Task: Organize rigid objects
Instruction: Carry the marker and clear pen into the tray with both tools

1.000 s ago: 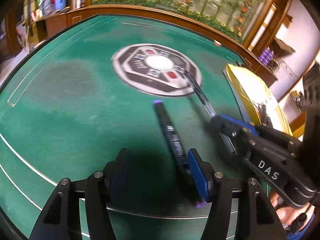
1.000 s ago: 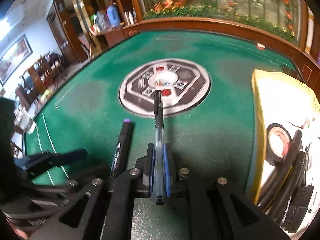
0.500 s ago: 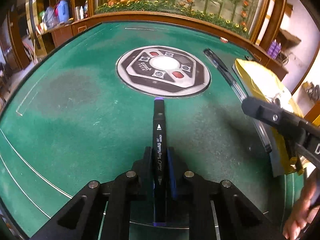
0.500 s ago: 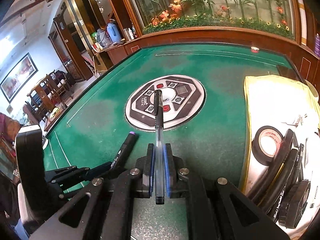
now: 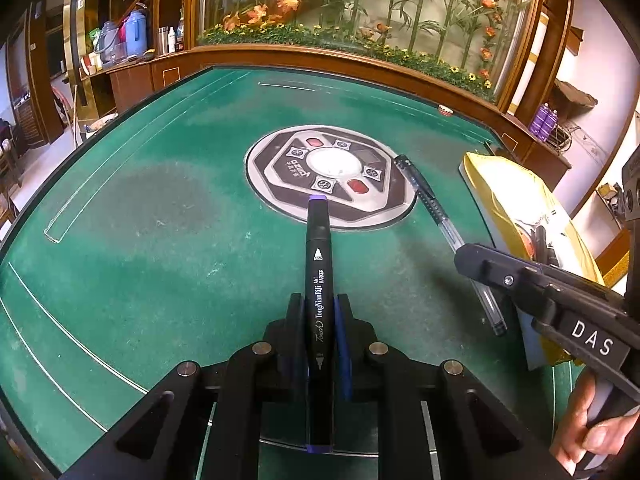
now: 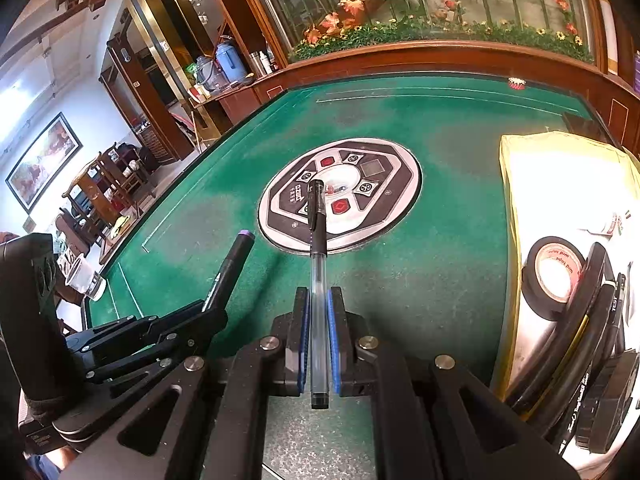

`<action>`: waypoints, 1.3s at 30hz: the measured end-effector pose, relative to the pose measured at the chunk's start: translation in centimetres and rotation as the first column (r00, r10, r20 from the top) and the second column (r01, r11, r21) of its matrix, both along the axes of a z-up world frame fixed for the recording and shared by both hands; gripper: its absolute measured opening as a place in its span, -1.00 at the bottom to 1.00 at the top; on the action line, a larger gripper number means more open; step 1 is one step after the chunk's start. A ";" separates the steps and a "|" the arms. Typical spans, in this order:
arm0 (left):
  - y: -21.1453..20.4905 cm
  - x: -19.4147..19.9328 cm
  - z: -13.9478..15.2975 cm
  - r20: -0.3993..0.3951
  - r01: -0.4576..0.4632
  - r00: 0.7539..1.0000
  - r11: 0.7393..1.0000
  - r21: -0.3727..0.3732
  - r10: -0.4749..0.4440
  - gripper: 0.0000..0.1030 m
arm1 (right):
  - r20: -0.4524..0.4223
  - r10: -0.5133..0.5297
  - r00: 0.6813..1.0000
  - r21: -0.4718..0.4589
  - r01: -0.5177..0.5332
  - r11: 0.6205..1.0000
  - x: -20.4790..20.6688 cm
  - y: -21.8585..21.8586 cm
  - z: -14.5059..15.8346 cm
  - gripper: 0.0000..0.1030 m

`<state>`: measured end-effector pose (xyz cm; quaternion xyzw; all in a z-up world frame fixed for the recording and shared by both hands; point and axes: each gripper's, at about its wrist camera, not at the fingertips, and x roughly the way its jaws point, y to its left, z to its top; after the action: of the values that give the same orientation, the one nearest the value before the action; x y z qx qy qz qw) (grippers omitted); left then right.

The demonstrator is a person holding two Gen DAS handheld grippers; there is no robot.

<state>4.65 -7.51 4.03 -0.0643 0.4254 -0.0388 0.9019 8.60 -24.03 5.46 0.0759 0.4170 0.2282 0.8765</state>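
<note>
My left gripper [image 5: 319,308] is shut on a black art marker [image 5: 319,264] with a purple cap end, held above the green table and pointing at the round centre panel [image 5: 288,184]. My right gripper [image 6: 318,300] is shut on a clear ballpoint pen [image 6: 318,236] with a black cap, also held above the felt. The pen [image 5: 444,228] and the right gripper's body show at the right of the left wrist view. The marker [image 6: 230,270] and the left gripper show at the left of the right wrist view.
A yellow-edged white tray [image 6: 560,184] lies at the table's right side, holding a roll of black tape [image 6: 554,274] and several black markers [image 6: 576,344]. The wooden table rim [image 6: 440,56] runs along the far edge. A small cup [image 6: 84,276] stands off the left edge.
The left gripper closed on the marker and lifted it off the felt. The right gripper kept hold of the pen and rose slightly, drawing nearer the left gripper.
</note>
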 end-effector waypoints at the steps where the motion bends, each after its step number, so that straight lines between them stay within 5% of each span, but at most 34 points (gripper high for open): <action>1: 0.0 0.0 0.1 0.000 0.001 1.000 1.000 -0.001 -0.001 -0.72 | 0.000 -0.001 1.000 0.003 0.001 1.000 0.0 0.0 0.0 -0.85; 17: -5.4 0.9 3.2 0.024 0.117 0.993 0.993 -0.009 -0.117 -0.72 | 0.012 -0.130 0.991 0.157 0.127 0.979 -1.5 -6.1 2.5 -0.85; 26: -14.4 2.7 6.1 0.055 0.307 0.951 0.951 -0.044 -0.305 -0.72 | 0.012 -0.376 0.927 0.197 0.366 0.910 -2.8 -15.8 2.9 -0.84; 32: -18.9 4.4 5.0 0.019 0.361 0.933 0.931 -0.061 -0.360 -0.72 | -0.034 -0.437 0.899 0.186 0.435 0.881 -2.5 -18.3 1.8 -0.84; 39: -20.4 6.5 2.6 -0.040 0.346 0.937 0.937 -0.048 -0.348 -0.72 | -0.080 -0.476 0.876 0.138 0.483 0.865 -1.8 -19.4 0.5 -0.84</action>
<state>11.19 -27.91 6.62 -0.0072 0.4507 -0.2043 0.8690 6.78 -43.41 5.95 0.2493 0.3849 0.0330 0.8880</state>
